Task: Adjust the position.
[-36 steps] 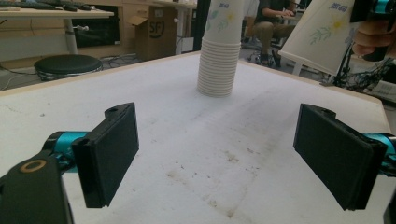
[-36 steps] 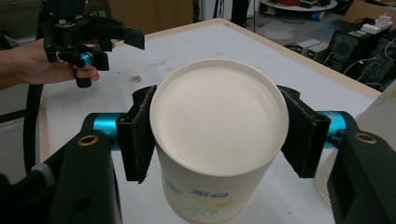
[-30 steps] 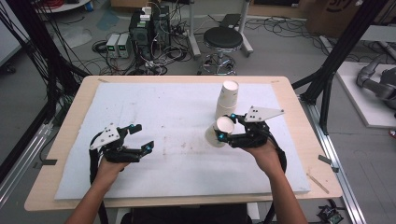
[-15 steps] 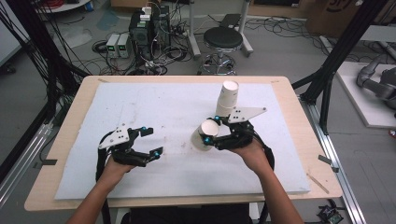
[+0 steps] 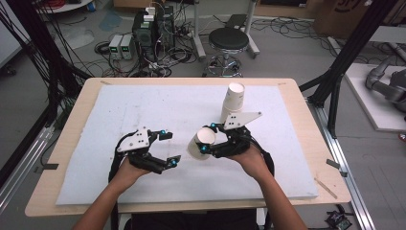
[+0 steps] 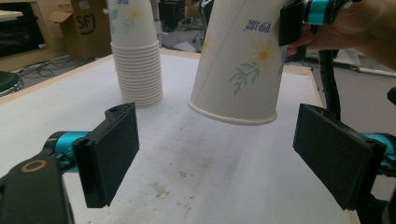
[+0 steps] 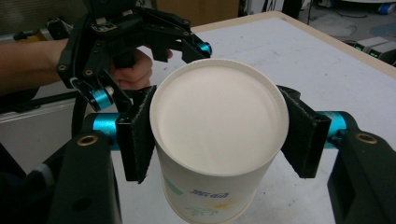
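We list one cup (image 7: 217, 140): white paper, daisy print, blue lettering; pinched in right gripper (image 5: 207, 140) jaws. Left gripper (image 5: 168, 147) jaws spread.

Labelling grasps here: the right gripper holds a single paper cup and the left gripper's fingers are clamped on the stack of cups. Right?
Not quite. The left gripper is open and empty, apart from the stack of cups, as the left gripper view shows. The right gripper does hold a single paper cup.

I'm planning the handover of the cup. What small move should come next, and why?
Probably bring the open left claw around the paper cup. The right claw grips the cup, lifted off the table near the stack of cups, and it hangs just beyond the left claw's pads.
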